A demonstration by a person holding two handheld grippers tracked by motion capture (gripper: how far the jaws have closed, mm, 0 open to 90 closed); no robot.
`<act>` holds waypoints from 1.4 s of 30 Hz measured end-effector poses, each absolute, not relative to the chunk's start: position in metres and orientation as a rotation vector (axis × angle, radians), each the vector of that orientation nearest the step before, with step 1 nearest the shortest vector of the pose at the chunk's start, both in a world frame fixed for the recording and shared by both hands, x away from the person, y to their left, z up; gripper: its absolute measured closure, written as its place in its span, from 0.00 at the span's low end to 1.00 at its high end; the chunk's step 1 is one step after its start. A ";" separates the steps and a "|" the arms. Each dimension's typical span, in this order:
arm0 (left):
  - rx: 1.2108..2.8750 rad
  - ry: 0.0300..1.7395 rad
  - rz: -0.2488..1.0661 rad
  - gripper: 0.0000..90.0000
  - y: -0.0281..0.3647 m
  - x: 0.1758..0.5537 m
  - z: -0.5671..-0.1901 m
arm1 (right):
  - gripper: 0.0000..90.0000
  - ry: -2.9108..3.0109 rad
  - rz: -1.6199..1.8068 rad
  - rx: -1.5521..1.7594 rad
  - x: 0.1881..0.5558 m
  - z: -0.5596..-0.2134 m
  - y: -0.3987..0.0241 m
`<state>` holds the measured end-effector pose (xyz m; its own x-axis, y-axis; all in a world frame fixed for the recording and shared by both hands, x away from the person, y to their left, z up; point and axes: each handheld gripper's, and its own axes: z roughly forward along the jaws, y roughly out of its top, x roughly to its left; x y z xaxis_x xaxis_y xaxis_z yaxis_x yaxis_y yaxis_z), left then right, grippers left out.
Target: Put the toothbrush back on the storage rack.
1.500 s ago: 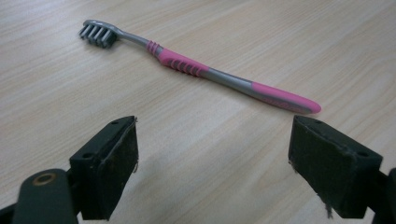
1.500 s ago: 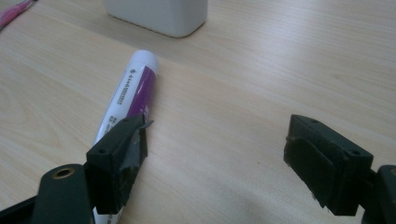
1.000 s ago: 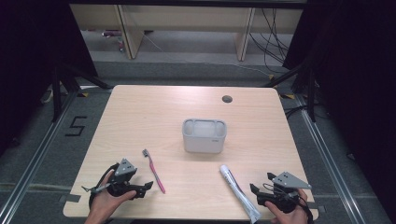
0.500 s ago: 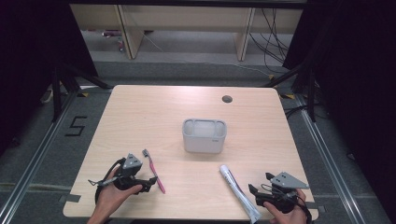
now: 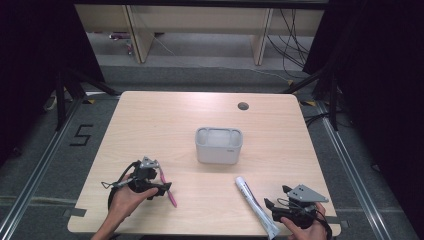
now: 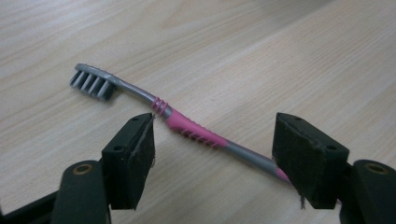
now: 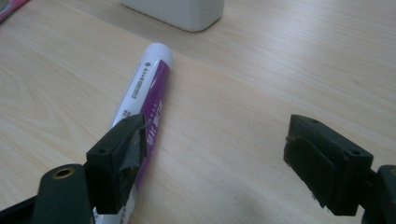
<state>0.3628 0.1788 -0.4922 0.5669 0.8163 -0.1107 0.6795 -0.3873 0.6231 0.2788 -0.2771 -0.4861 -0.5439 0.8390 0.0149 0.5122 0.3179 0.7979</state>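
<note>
The left tongs (image 5: 159,188) sit at the near left of the table (image 5: 165,115), straddling the toothbrush (image 5: 168,190). In the left gripper view the toothbrush (image 6: 187,128) lies flat on the wood and runs slantwise between the two jaws, with the grey bristle head beyond the left jaw and the pink-and-grey handle passing in front of the right jaw. The jaws have just been closing around it. A gap remains at each pad, so the left tongs (image 6: 212,161) are open and grip nothing.

The right tongs (image 5: 272,210) rest at the near right edge, jaws wide apart and empty. In the right gripper view, the tube (image 7: 142,98) lies flat beside the left jaw of the right tongs (image 7: 217,154), cap end pointing away toward the tub (image 7: 180,11).

The tub (image 5: 218,145) stands upright near mid-table, well apart from both tongs. The tube (image 5: 255,205) lies just left of the right tongs.
</note>
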 end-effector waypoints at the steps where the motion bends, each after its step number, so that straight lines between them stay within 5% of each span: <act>1: 2.187 1.192 0.271 0.35 0.179 0.365 -0.492 | 0.24 2.175 1.089 1.186 0.279 -0.486 -0.278; 16: 2.303 1.178 0.295 0.43 0.163 0.372 -0.497 | 0.25 2.174 1.113 1.225 0.278 -0.486 -0.277; 29: 2.375 1.101 0.318 0.68 0.161 0.368 -0.496 | 0.25 2.181 1.104 1.194 0.279 -0.485 -0.278; 42: 2.472 1.026 0.272 0.82 0.164 0.370 -0.489 | 0.27 2.189 1.102 1.196 0.278 -0.485 -0.278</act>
